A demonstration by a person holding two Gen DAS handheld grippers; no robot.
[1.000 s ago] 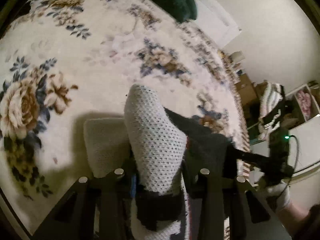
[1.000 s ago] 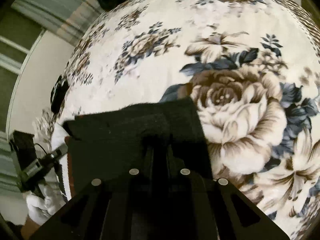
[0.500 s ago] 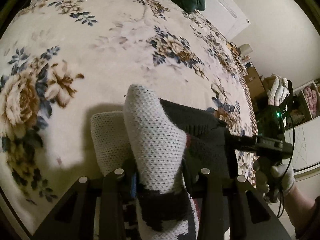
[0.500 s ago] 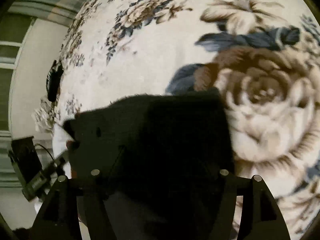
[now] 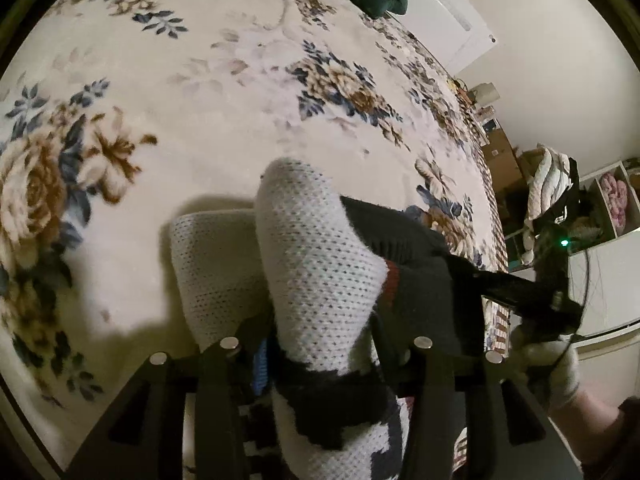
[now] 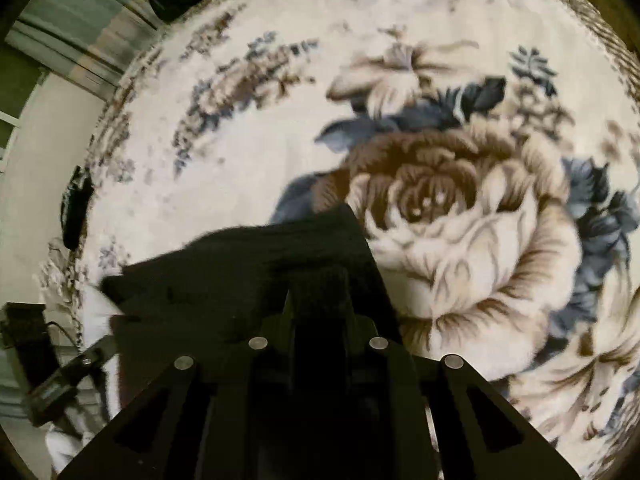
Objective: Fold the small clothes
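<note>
White-and-black patterned knit sock (image 5: 320, 280) on the floral plush blanket (image 5: 200, 100), left tool (image 5: 320, 344) astride it with jaws opening, pads' contact unclear, right tool (image 6: 318, 312) closing onto the sock's black cuff (image 6: 256, 276), a gloved hand (image 5: 552, 364) holding it

No legible text, label, brand, number or sign appears in either view; the small objects at the right edge are too blurred to read.

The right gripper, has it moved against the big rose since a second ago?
Yes. The right gripper dipped toward the big rose, then drew back some.
</note>
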